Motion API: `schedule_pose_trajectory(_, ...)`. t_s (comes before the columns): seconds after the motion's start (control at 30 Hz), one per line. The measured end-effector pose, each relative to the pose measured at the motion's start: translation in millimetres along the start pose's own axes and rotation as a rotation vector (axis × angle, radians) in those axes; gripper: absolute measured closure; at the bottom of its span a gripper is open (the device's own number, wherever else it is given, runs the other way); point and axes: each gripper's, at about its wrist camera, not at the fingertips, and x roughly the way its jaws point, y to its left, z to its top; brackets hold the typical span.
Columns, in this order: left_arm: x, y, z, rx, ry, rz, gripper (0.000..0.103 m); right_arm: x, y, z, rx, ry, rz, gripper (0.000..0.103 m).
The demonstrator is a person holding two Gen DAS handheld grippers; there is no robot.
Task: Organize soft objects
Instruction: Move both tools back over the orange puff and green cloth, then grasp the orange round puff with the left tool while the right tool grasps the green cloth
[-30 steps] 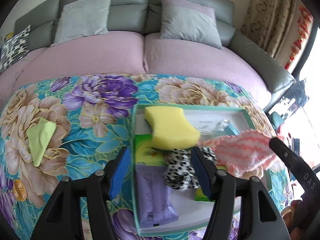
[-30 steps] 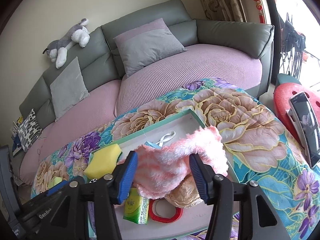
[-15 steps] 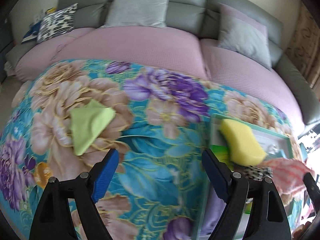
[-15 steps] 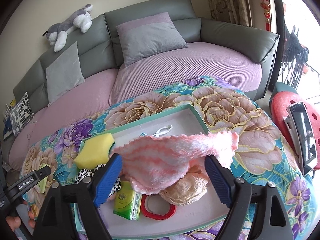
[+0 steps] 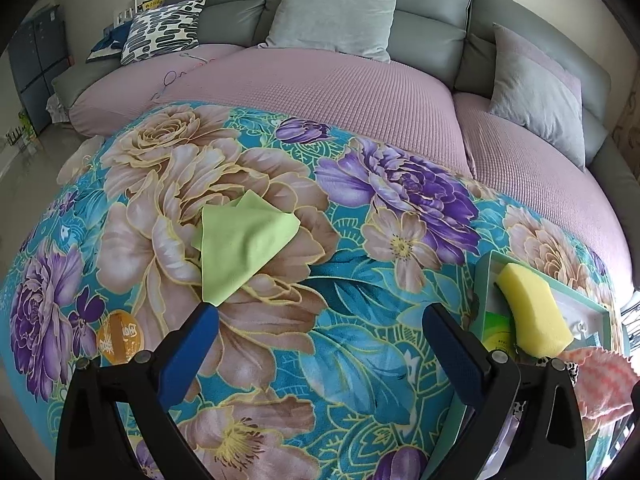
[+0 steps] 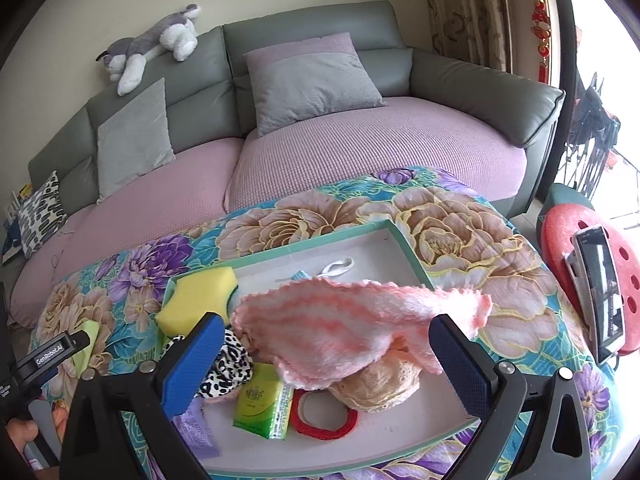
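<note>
- My left hand-held gripper (image 5: 320,336) hangs over the flowered cloth (image 5: 360,340) that covers the desk, its jaws spread wide after just opening, with only bare cloth between them.
- A green cloth (image 5: 240,248) lies flat and folded ahead of the left blue pad (image 5: 188,348), near it but not touching; it looks thin and smooth, roughly triangular.
- A small round orange thing (image 5: 120,336) sits on the cloth to the left of that pad; I cannot tell what it is.
- My right hand-held gripper (image 6: 326,350) is also wide open, its jaws having just parted, and the pink towel (image 6: 352,328) lies between them without either pad pressing on it.
- The towel is fluffy, striped pink and white with a scalloped edge, and it drapes over other things in the tray (image 6: 408,248), hiding part of them.
- The tray is a shallow rectangle with a teal rim and white floor, resting on the flowered cloth.
- A yellow sponge (image 6: 200,296), thick and porous with a wavy outline, leans on the tray's far left corner.
- A leopard-print fabric (image 6: 224,372) is bunched just beside the right gripper's left pad.
- A green tissue pack (image 6: 262,404), a red tape ring (image 6: 320,424) and a beige lacy piece (image 6: 380,384) lie under the towel's near edge.
- A purple packet (image 6: 196,428) sits at the tray's near left, partly behind the gripper.
- Beyond the desk stands a grey sofa (image 6: 304,20) with a mauve waffle cover, grey cushions and a plush dog (image 6: 152,44) on its back.
- A phone (image 6: 600,292) leans on a red stool (image 6: 560,224) to the right.
</note>
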Motion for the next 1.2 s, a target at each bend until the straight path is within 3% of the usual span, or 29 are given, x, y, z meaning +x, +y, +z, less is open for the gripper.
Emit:
schedule_pose_trajectory(0.13,-2.9,6.6,1.4,-0.012,0.0,0.006,0.001,-8.4,10.8,2.2,0.002,-0.031,0.023,0.0)
schedule_pose_trajectory(0.27,-8.0,24.4,5.3,-0.048,-0.011,0.029,0.001,-14.6,35.8,3.0,-0.032,-0.045,0.104,0.0)
schedule_pose_trajectory(0.6,-13.2,96.0,6.3,-0.166,-0.007,0.145,0.001,-1.5,114.8,-16.8,-0.187,0.025,0.25,0.0)
schedule_pose_trajectory(0.97,-9.5,151.3,-1.4,-0.255,0.018,0.187,0.001,13.5,181.9,-47.4,-0.326,0.096,0.334,0.0)
schedule_pose_trajectory(1.2,-1.5,177.7,-6.5,-0.31,0.036,0.205,0.001,29.7,216.6,-65.4,-0.328,0.159,0.426,0.0)
